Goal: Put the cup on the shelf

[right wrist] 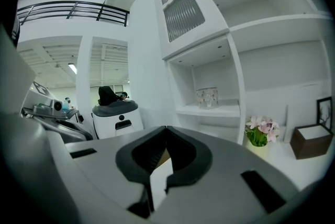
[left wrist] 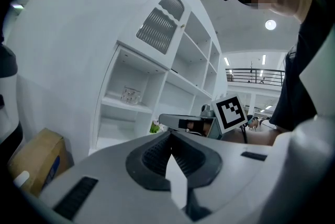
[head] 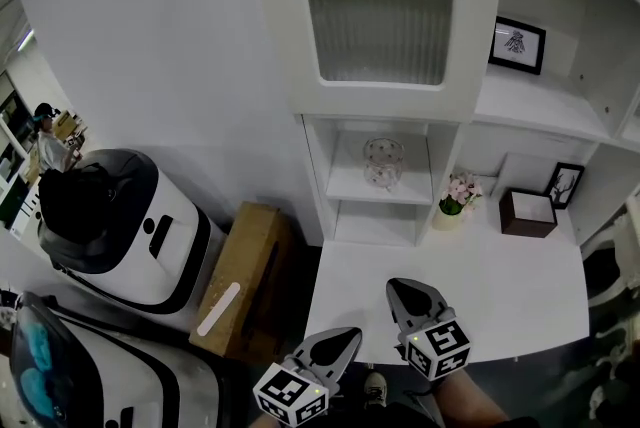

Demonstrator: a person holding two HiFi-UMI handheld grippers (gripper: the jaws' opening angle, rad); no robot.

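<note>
A clear glass cup (head: pixel 384 161) with small dots stands upright on the middle shelf (head: pixel 345 186) of the white cabinet; I also see the cup (left wrist: pixel 131 94) in the left gripper view and the cup (right wrist: pixel 207 97) in the right gripper view. My left gripper (head: pixel 347 334) is low, off the counter's front left corner, its jaws shut with nothing between them. My right gripper (head: pixel 397 286) hovers over the counter's front edge, also shut and holding nothing. Both are well short of the cup. In their own views the left gripper (left wrist: pixel 170 136) and right gripper (right wrist: pixel 166 131) show jaws meeting.
On the white counter (head: pixel 520 301) stand a pink flower pot (head: pixel 455 201), a brown box (head: pixel 527 213) and a small picture frame (head: pixel 565 184). Another frame (head: pixel 517 44) sits on an upper shelf. A cardboard box (head: pixel 245 276) and white machines (head: pixel 120 226) stand on the floor at left.
</note>
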